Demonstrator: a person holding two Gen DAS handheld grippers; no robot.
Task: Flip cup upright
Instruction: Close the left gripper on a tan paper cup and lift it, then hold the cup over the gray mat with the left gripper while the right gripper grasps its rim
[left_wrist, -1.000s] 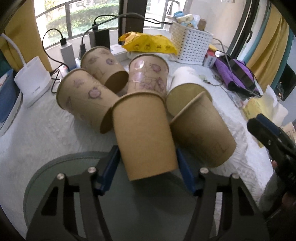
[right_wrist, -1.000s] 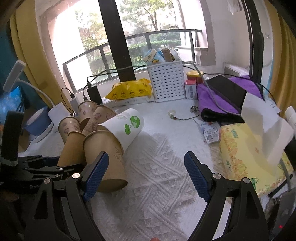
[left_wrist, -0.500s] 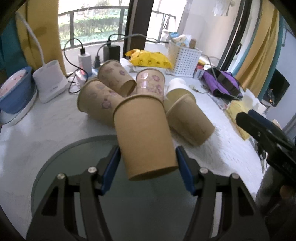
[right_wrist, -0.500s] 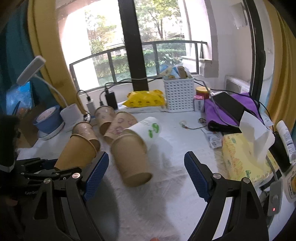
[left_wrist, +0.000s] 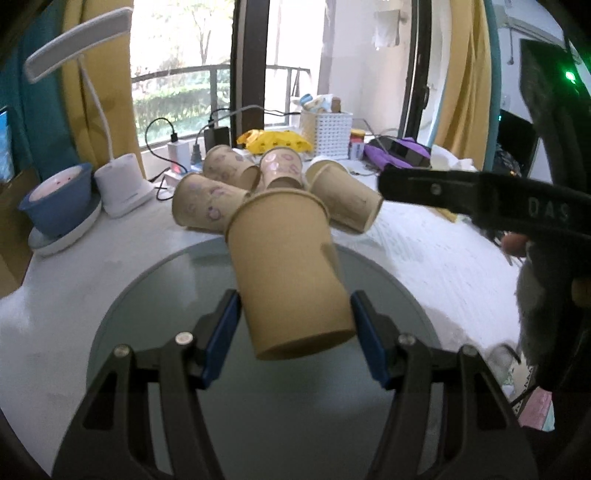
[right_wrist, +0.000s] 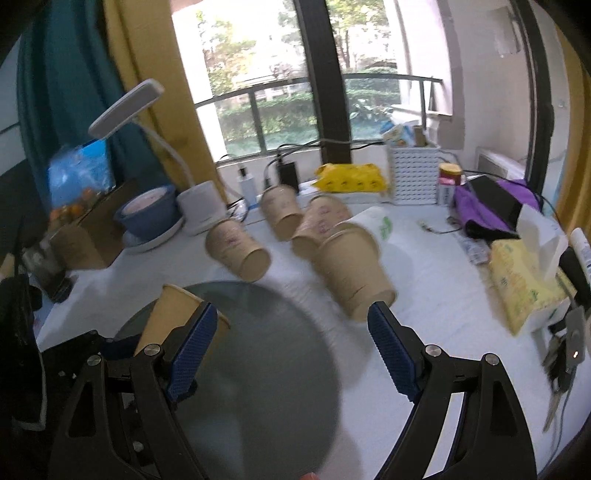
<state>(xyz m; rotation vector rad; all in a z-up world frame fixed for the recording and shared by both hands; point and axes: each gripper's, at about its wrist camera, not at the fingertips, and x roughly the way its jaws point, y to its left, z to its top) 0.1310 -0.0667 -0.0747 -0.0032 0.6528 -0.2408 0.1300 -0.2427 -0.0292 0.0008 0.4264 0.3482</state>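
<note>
Now, in the left wrist view, the left gripper (left_wrist: 295, 332) squeezes a brown cup (left_wrist: 288, 273) at the middle of the frame, above a round grey mat (left_wrist: 147, 295) on the worktop (left_wrist: 443, 251). In the right wrist view, the right gripper (right_wrist: 291, 354) hangs wide apart, holding nothing, with the brown cup (right_wrist: 173, 321) at lower left.

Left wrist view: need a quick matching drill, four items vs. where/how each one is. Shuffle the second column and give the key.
Items
1. plain brown cup
2. left gripper
3. right gripper
4. blue bowl

Places or states
A. open, nothing between its fingers
B. on a white plate beside the lamp base
C. tilted above the grey round mat, rim pointing away from the camera
D. shut on the cup's base end

Pairs: 1-C, 2-D, 3-A, 4-B
</note>
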